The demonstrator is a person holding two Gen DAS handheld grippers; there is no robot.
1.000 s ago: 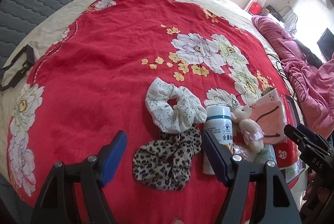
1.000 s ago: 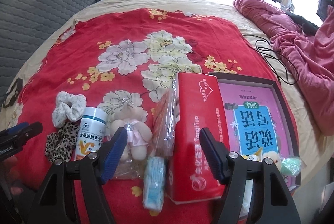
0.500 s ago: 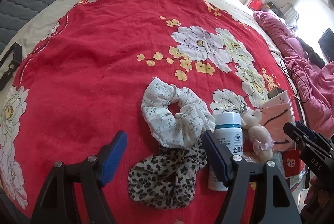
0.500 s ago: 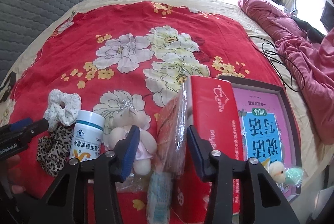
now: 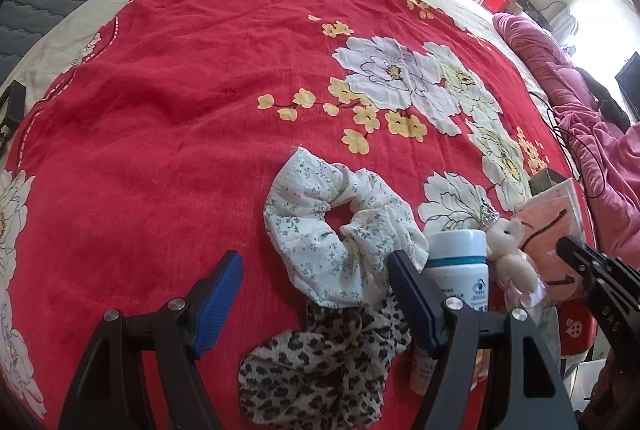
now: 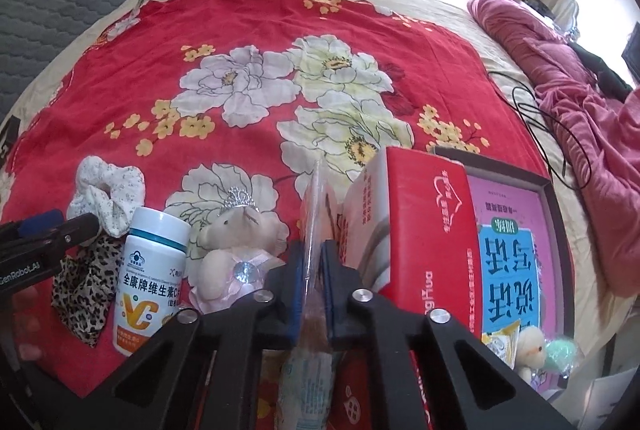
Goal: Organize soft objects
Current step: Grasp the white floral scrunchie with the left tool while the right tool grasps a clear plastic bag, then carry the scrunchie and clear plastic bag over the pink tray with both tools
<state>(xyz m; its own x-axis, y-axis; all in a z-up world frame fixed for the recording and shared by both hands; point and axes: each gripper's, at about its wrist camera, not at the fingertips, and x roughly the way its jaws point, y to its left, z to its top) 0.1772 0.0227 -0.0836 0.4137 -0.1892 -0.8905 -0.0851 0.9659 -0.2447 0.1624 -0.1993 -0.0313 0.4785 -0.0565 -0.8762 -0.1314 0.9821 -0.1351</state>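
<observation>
The right gripper (image 6: 311,284) has just been closing and now pinches the edge of a clear plastic packet (image 6: 316,213) that stands upright between its blue pads, beside a red box (image 6: 428,230). The left gripper (image 5: 316,294) is spread wide and holds nothing; it hangs over the red flowered bedspread (image 5: 180,101), with the white scrunchie (image 5: 336,230) and the leopard scrunchie (image 5: 320,370) lying between and below its fingers, the two touching. Just beside them stands a white bottle (image 6: 150,270), then a small teddy bear (image 6: 236,250) with a tiara. A framed box holding a pink book (image 6: 508,246) lies on the far side of the red box.
</observation>
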